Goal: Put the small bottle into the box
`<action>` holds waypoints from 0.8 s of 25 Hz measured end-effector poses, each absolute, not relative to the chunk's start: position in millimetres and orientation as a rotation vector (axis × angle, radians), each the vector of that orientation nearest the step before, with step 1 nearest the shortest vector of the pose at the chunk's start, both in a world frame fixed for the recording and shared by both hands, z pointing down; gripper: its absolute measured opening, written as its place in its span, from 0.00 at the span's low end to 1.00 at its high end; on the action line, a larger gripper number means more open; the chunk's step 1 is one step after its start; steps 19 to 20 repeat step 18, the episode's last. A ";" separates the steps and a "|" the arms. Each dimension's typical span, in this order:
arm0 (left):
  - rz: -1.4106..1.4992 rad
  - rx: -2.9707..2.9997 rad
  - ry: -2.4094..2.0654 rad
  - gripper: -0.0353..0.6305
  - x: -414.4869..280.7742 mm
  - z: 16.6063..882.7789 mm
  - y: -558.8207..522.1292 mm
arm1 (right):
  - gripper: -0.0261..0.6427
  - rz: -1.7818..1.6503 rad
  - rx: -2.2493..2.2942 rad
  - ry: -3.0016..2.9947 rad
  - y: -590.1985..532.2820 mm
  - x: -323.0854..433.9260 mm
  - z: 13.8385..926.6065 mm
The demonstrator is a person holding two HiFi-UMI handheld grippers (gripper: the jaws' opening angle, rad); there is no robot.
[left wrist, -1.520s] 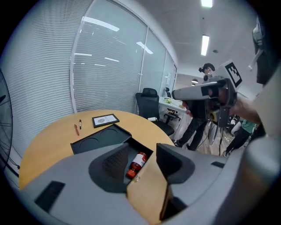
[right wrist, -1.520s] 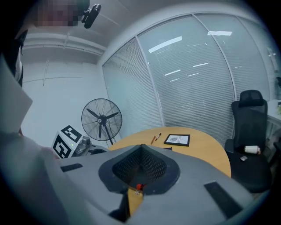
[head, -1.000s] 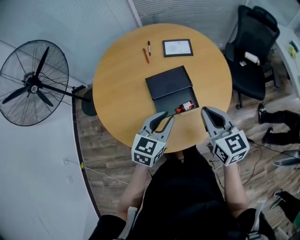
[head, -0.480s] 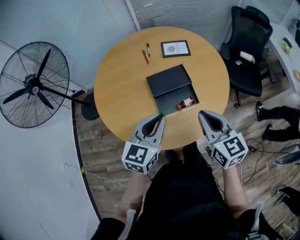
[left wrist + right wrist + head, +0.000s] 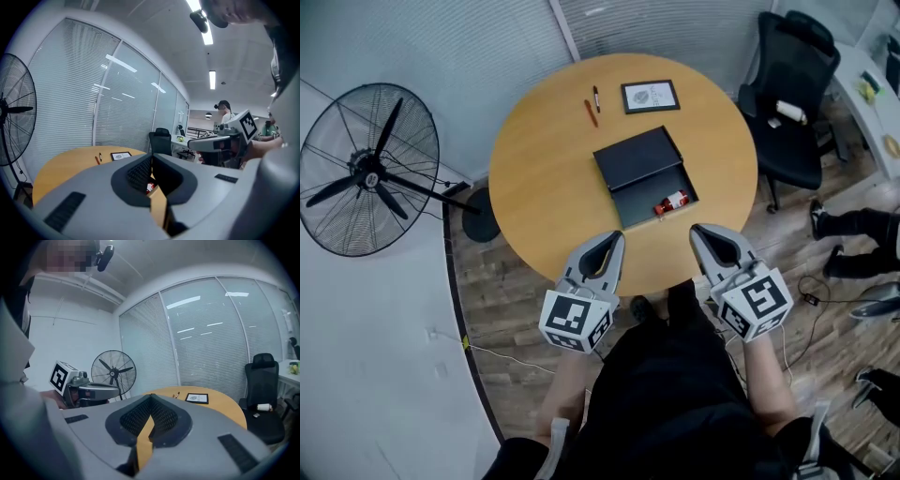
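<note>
A small red bottle with a white label lies on its side in the open black box on the round wooden table. The box's lid lies flat behind it. My left gripper hangs at the table's near edge, left of the box, shut and empty. At the near edge right of the box is my right gripper, also shut with nothing in it. In the left gripper view the bottle shows just below the closed tips.
A framed card and two pens lie at the table's far side. A standing fan is on the left, a black office chair on the right. Another person's feet are at the right edge.
Both grippers have drawn back toward me, away from the box to the table's near edge. The left gripper's jaws have closed with nothing between them.
</note>
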State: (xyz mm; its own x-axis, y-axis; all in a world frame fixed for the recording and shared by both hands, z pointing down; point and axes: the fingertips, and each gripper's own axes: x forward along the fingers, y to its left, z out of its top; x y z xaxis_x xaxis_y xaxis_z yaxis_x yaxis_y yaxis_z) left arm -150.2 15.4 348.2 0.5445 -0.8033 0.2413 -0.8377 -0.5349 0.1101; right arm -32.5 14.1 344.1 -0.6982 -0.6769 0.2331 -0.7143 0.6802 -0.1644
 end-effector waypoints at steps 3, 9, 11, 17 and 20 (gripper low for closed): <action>0.239 2.569 -1.393 0.05 -152.3 347.7 14.5 | 0.05 0.365 1.142 -2.730 13.8 -34.8 346.5; 0.237 2.578 -1.384 0.05 -150.5 347.0 14.4 | 0.05 0.357 1.146 -2.719 12.9 -35.7 347.7; 0.239 2.581 -1.381 0.05 -150.0 347.2 15.1 | 0.05 0.358 1.150 -2.717 13.4 -35.8 347.8; 0.225 2.582 -1.381 0.05 -150.5 346.5 13.7 | 0.05 0.353 1.159 -2.714 13.4 -36.2 347.8; 0.224 2.582 -1.381 0.05 -150.3 346.3 13.3 | 0.05 0.351 1.159 -2.714 13.1 -36.3 347.8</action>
